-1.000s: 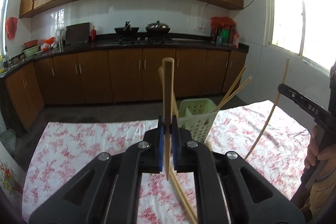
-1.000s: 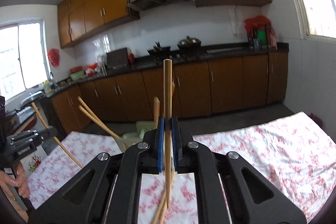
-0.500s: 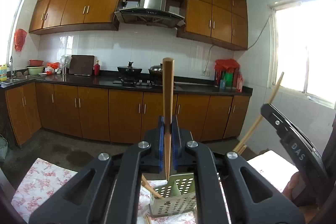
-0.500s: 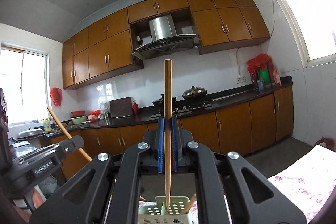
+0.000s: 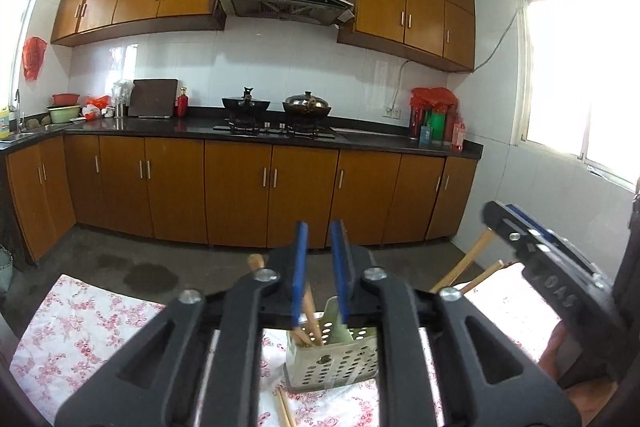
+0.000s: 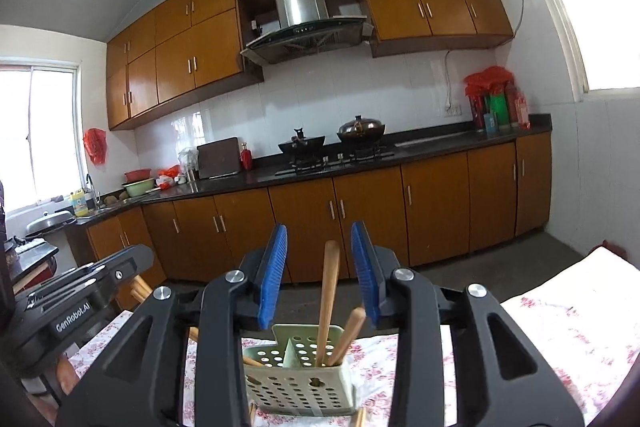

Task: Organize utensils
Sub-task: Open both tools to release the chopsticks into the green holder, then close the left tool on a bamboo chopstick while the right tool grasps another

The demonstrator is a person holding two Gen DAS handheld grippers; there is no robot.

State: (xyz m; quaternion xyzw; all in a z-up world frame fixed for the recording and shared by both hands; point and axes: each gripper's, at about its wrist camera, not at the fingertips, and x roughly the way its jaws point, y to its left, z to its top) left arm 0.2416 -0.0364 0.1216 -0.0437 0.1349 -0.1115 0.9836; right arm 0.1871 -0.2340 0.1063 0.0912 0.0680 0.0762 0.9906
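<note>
A pale green perforated basket (image 5: 332, 363) stands on the flowered tablecloth (image 5: 80, 339), with wooden chopsticks (image 5: 310, 315) upright in it. My left gripper (image 5: 319, 239) hovers just above it. Its jaws are opening, and no chopstick is pressed between the blue pads. In the right wrist view the basket (image 6: 296, 383) holds a tall chopstick (image 6: 330, 291) that rises between the jaws of my right gripper (image 6: 320, 231). Those jaws are opening too, and the pads stand clear of it. A shorter chopstick (image 6: 348, 331) leans beside it.
Loose chopsticks (image 5: 286, 407) lie on the cloth in front of the basket, and others (image 5: 468, 261) lean out to its right. The other gripper (image 5: 540, 267) and a hand (image 5: 556, 343) sit close on the right. Beyond the table are bare floor and brown kitchen cabinets (image 6: 360, 219).
Both grippers were shut on one upright chopstick each. Both have since spread their jaws over the basket, and the chopsticks now stand in it. The basket looks nearer in both views.
</note>
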